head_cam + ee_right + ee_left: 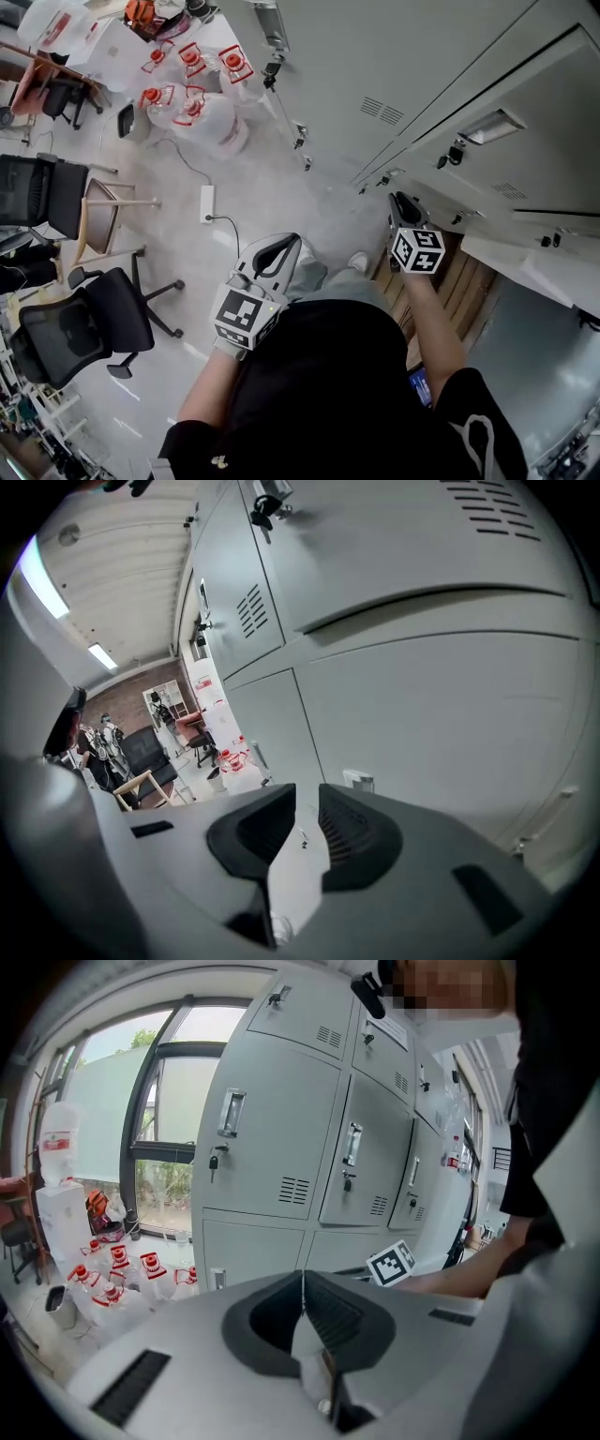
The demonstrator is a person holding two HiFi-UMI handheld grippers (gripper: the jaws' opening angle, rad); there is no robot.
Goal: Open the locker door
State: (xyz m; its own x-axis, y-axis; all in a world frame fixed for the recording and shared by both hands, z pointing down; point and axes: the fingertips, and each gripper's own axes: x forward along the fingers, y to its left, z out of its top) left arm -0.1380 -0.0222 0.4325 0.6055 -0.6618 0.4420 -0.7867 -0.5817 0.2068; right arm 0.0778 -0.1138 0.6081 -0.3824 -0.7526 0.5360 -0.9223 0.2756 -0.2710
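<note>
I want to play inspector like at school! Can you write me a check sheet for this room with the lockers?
Surface: pale floor; no table seen.
Job's things: grey lockers; the doors in the left gripper view look shut, and a key hangs below one handle.
Clutter: water jugs with red caps stand on the floor by the lockers.
Grippers: left gripper shut and empty; right gripper has its jaws a little apart with nothing between them, close to a lower locker door.
Cables: a power strip and its cable lie on the floor.
Surroundings: black office chair, wooden chair, window.
</note>
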